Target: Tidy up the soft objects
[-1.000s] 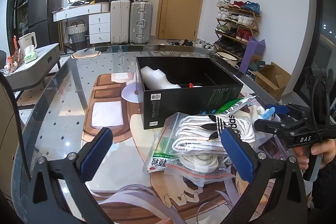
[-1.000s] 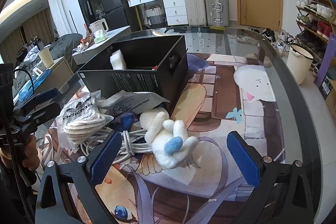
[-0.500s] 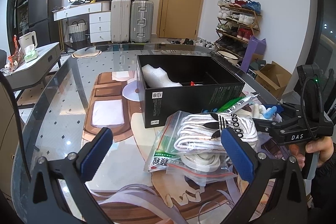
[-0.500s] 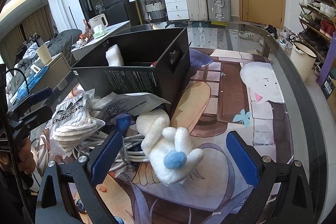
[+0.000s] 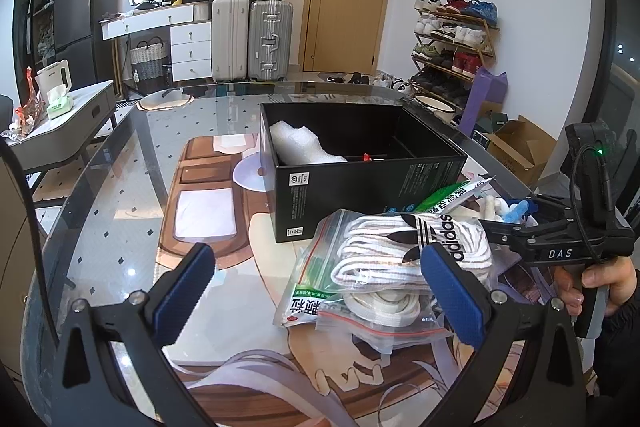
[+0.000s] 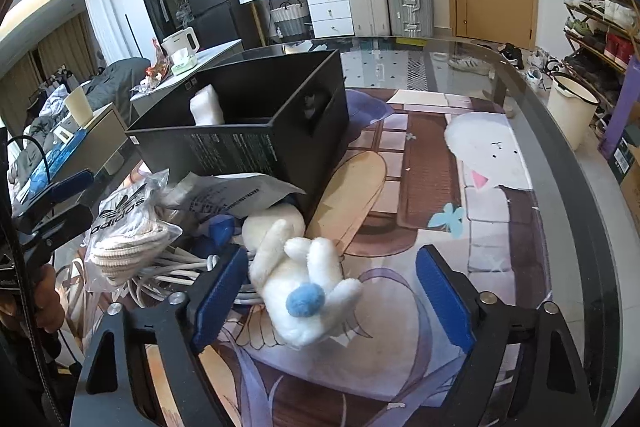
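From the left wrist, the plush (image 5: 505, 207) at right is mostly hidden behind the bags (image 5: 400, 267). The box's (image 6: 256, 131) far compartments are hidden in the right wrist view.

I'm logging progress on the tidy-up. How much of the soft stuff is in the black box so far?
Done: only a white foam piece lies in the black box. In hand: the right hand-held gripper is closing around the white plush toy, still on the table. Left: the bag of white laces beside the box; the left hand-held gripper is open and empty.
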A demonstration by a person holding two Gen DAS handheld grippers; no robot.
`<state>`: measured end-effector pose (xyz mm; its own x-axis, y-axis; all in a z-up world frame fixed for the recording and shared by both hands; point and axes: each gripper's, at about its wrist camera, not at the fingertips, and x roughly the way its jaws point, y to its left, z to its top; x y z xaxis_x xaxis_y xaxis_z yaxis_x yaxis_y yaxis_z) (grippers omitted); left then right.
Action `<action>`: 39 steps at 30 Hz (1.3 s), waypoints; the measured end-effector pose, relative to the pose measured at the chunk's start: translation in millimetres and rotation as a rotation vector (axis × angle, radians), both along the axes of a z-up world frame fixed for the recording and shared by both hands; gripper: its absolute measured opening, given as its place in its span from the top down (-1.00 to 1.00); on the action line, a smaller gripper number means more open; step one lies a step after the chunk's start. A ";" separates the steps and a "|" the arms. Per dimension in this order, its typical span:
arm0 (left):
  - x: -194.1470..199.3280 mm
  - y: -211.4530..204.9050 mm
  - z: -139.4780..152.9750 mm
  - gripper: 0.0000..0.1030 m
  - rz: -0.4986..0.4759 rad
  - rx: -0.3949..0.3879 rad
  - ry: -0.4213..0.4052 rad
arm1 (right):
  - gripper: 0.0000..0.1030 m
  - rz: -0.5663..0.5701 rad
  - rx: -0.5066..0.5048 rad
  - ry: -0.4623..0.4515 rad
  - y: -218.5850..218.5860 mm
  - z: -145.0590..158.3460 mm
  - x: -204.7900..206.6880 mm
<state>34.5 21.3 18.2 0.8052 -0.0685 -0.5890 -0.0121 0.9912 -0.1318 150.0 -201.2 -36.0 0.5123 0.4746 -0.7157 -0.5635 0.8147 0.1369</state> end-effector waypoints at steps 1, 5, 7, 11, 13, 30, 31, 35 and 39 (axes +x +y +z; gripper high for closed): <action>0.2 -0.1 -0.2 -1.00 0.001 0.000 0.001 | -0.63 0.004 -0.002 0.002 0.4 -1.1 0.1; -0.1 0.2 -0.7 -1.00 0.003 -0.004 0.003 | -0.52 0.021 -0.003 0.011 3.5 -2.9 0.6; 0.3 0.4 -0.7 -1.00 0.002 -0.004 0.004 | -0.39 0.034 0.000 0.018 4.6 -3.8 0.4; 0.0 0.4 -0.7 -1.00 0.001 -0.003 0.002 | -0.16 0.063 0.015 0.021 5.9 -3.7 -1.8; 0.0 0.7 -0.6 -1.00 0.002 -0.003 0.003 | 0.02 0.077 0.019 0.021 6.3 -3.4 -4.1; 0.2 -13.7 5.6 -1.00 -0.089 -0.031 0.012 | 0.32 0.054 0.057 -0.060 -18.0 9.8 -34.3; 0.4 -15.1 5.6 -1.00 -0.095 -0.029 0.014 | 0.32 0.050 0.063 -0.065 -20.2 11.5 -35.3; 2.8 -21.7 7.9 -1.00 -0.126 -0.036 0.024 | 0.32 0.034 0.081 -0.082 -27.7 17.4 -38.1; 5.8 -31.1 11.4 -1.00 -0.183 -0.038 0.034 | 0.32 0.028 0.096 -0.091 -29.5 22.3 -39.4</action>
